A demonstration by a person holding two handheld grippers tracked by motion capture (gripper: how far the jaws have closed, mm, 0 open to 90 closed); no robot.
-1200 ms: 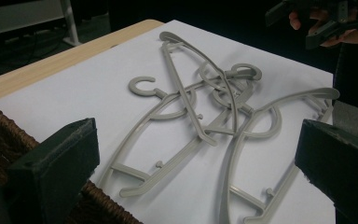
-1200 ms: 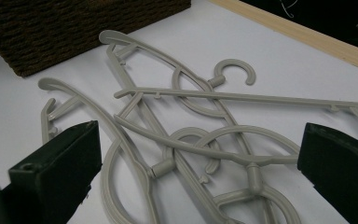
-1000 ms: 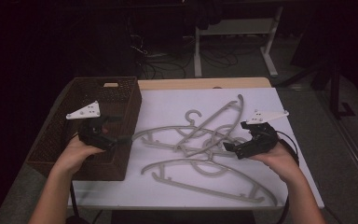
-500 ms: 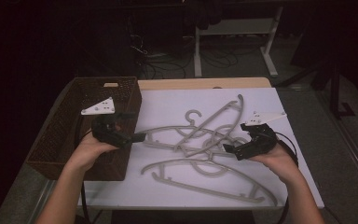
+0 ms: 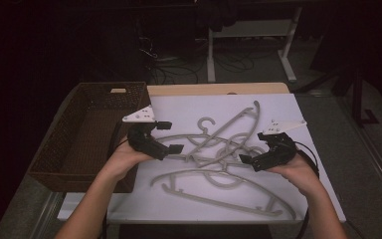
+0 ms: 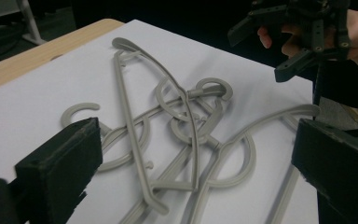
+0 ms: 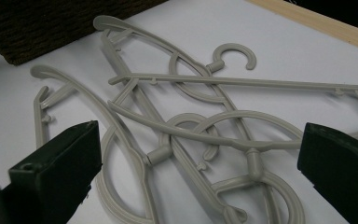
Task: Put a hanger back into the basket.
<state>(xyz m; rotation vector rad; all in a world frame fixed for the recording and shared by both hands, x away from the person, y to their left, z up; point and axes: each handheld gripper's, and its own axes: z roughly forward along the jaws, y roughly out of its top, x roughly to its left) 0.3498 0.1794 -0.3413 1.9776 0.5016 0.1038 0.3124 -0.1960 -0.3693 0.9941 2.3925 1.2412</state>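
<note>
Several grey plastic hangers [image 5: 218, 143] lie tangled on a white sheet [image 5: 303, 164], one more hanger [image 5: 219, 191] in front of them. My left gripper [image 5: 170, 136] is open at the pile's left end, above the sheet beside the basket. My right gripper [image 5: 251, 148] is open at the pile's right side. In the left gripper view the hangers [image 6: 186, 121] lie beyond my open left gripper [image 6: 196, 177], and the right gripper [image 6: 261, 53] shows open farther off. The right gripper view has the open right gripper [image 7: 198, 172] low over the crossed hangers [image 7: 191, 126].
A dark woven basket [image 5: 54, 149] stands at the table's left, its wall also in the right gripper view [image 7: 51, 23]. A strip of bare wood table [image 5: 219, 89] runs behind the sheet. Desk legs and cables sit on the floor beyond.
My left gripper has moved right from over the basket to the left end of the hanger pile. The right gripper has stayed put.
</note>
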